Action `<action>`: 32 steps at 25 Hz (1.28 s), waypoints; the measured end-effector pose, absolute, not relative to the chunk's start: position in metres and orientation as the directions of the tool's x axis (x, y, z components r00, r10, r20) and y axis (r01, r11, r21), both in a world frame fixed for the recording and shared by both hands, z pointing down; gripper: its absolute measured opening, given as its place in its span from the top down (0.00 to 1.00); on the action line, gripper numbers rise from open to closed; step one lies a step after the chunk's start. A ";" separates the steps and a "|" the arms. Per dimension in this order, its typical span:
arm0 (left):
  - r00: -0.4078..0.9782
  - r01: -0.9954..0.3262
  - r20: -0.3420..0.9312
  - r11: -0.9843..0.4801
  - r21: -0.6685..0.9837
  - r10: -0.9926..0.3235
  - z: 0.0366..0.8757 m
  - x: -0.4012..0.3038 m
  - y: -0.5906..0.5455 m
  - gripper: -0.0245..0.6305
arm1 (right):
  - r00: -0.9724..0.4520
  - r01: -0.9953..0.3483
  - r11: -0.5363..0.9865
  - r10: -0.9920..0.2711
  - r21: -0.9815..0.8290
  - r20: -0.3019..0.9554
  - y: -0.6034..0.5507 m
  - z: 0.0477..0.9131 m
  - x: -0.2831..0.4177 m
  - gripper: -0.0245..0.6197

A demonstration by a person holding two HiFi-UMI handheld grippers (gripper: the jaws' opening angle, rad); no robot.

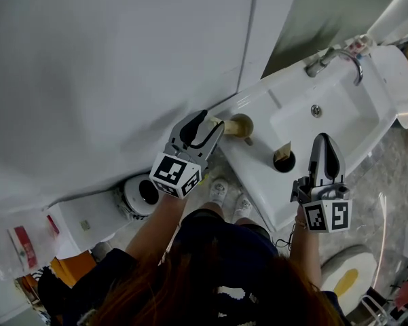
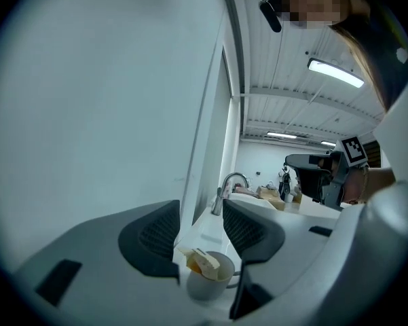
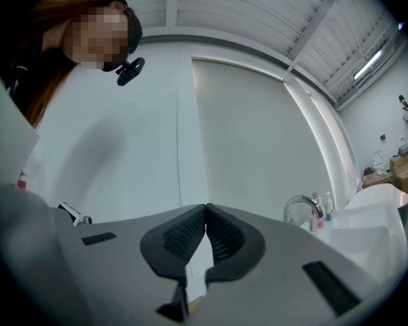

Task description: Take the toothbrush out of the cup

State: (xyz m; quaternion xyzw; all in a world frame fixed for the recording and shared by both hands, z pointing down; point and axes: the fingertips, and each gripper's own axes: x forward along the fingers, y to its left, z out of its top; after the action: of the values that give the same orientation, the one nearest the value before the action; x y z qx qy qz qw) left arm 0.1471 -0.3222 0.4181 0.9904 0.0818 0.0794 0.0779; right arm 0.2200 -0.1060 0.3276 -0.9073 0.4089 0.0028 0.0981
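Toothbrush (image 2: pixel 202 261), a cream-and-yellow piece, sticks up out of the white cup (image 2: pixel 212 285) on the washbasin's rim (image 1: pixel 258 189), leaning left in the left gripper view. It sits just ahead of and below the left gripper (image 2: pixel 200 226), whose jaws stand apart with nothing between them. The right gripper (image 3: pixel 206 209), jaws pressed together and empty, is farther off, so the left looks better placed.

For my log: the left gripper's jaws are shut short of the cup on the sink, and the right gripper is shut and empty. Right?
The left gripper view shows the left gripper with jaws apart, not shut, short of the cup on the sink; the right gripper is shut and empty.
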 end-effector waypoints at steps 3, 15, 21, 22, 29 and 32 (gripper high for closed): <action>0.965 0.164 0.174 -0.968 0.189 0.197 0.436 0.153 -0.322 0.64 | 0.664 -0.744 -0.650 -0.746 -0.156 -0.060 -0.115 0.336 0.220 0.94; 0.949 0.181 0.202 -0.943 0.281 0.242 0.479 0.168 -0.326 0.59 | 0.665 -0.742 -0.660 -0.747 -0.115 -0.008 -0.130 0.353 0.221 0.94; 0.950 0.213 0.167 -0.940 0.265 0.262 0.469 0.170 -0.326 0.56 | 0.677 -0.731 -0.671 -0.736 -0.123 -0.003 -0.126 0.356 0.222 0.94; 0.949 0.214 0.172 -0.940 0.267 0.265 0.471 0.170 -0.327 0.55 | 0.677 -0.730 -0.672 -0.736 -0.125 -0.001 -0.125 0.357 0.223 0.94; 0.922 0.268 0.188 -0.908 0.322 0.339 0.482 0.173 -0.318 0.52 | 0.685 -0.722 -0.679 -0.729 -0.132 0.003 -0.122 0.359 0.227 0.94; 0.913 0.291 0.187 -0.901 0.323 0.362 0.483 0.175 -0.309 0.52 | 0.685 -0.721 -0.680 -0.728 -0.133 0.006 -0.121 0.361 0.230 0.94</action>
State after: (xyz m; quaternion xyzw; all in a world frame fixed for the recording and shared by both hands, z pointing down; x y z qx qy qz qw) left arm 0.1746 -0.3094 0.4832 0.9672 0.1686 0.1220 0.1455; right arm 0.2304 -0.1207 0.3609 -0.9160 0.3957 -0.0290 0.0600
